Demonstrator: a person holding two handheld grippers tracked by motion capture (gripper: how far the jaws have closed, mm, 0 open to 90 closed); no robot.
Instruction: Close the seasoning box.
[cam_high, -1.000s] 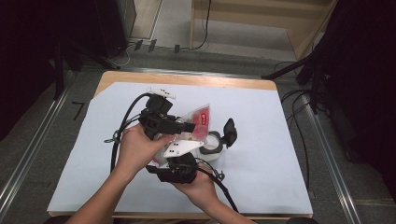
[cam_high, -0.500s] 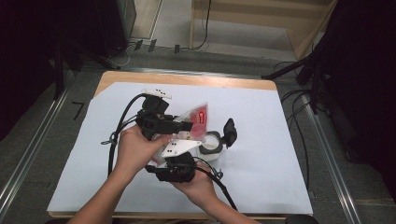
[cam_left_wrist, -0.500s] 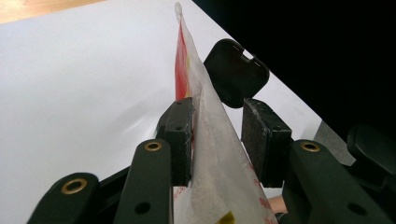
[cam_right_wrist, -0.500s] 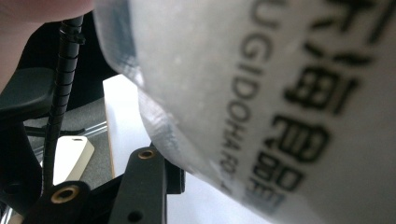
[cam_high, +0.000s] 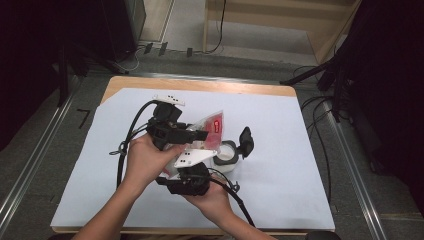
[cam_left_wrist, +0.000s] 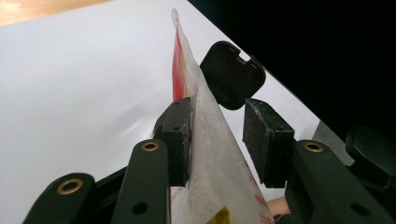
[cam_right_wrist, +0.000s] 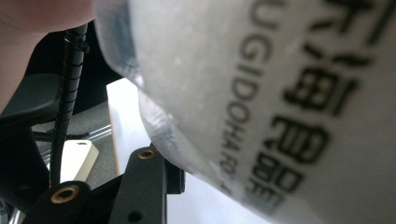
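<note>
The clear plastic packet (cam_high: 207, 131) with red print hangs just above and to the left of the open white container (cam_high: 226, 156), whose black flip lid (cam_high: 246, 140) stands up on its far side. The left gripper (cam_left_wrist: 219, 135) straddles it partly open, one pad touching the film, the other clear; whether the right gripper (cam_high: 186, 175) grips its lower end I cannot tell. This looks like emptying the packet into the container, so the next move calls for tipping it over the container's mouth.

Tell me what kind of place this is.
Probably a lab or recording workspace, not a home: a table under a white sheet, metal rails on the floor beside it, and loose cables along the right.
</note>
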